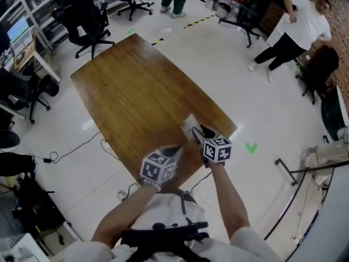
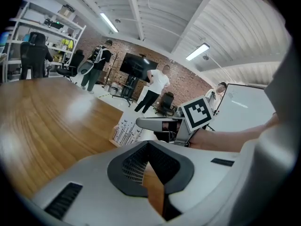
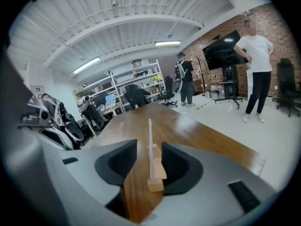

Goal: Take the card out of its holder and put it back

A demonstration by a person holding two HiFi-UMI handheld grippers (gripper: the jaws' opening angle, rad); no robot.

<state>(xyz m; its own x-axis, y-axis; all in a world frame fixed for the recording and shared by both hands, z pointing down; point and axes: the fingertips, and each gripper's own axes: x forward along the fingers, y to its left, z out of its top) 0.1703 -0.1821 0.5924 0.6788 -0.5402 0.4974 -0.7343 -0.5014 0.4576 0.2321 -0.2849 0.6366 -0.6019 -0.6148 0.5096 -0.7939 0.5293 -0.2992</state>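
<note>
We are looking down at a big brown wooden table [image 1: 131,86] that is standing on a shiny white floor [image 1: 262,108]. A person [image 1: 302,21] in a white top is standing far off at 2 o'clock. Some black chairs [image 1: 87,21] are sitting at 11 o'clock.

We are holding the right gripper [image 1: 197,132] over the table, near its edge at 5 o'clock. Its claw is standing wide. One pad is waiting on each side of the card [image 3: 149,138], and neither pad is touching it.

We are holding the left gripper [image 1: 175,149] just beside the right one, at 8 o'clock from it. Its claw is pinched together at the tips and is holding nothing.

The white card is standing up straight on its thin edge, between the right claw's pads. It is sitting in the small wooden holder [image 3: 155,179], and the holder is resting on the table.
</note>
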